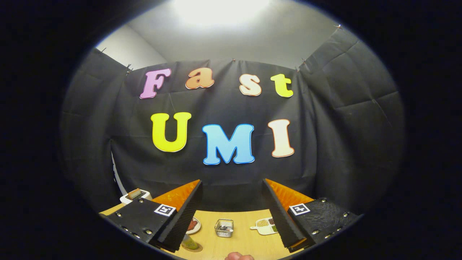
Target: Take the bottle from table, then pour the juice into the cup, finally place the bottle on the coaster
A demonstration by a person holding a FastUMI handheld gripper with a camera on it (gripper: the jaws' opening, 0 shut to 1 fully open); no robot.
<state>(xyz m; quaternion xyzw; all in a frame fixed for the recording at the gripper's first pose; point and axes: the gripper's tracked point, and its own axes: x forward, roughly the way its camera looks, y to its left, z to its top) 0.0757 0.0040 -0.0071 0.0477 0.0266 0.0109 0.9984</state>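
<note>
Gripper (pixel 231 187) fingers spread wide, holding nothing, up above the wooden table (pixel 242 245). Bottle (pixel 188 242) down beside the left finger, near a small wire basket (pixel 224 228).

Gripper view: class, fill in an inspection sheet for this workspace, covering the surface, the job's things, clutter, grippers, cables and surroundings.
Surface: wooden table, with a bare patch between the jaws.
Job's things: greenish container on a round brown coaster, half hidden by one finger; bottle or cup, cannot tell.
Clutter: small wire basket; white divided tray; plate holding something red; white appliance at the table's far edge.
Grippers: gripper has its jaws wide open, holding nothing. A fingertip shows at the near edge.
Cables: pale curved strip by the wall, possibly a cable.
Surroundings: black cloth wall; pale ceiling with a bright light.
</note>
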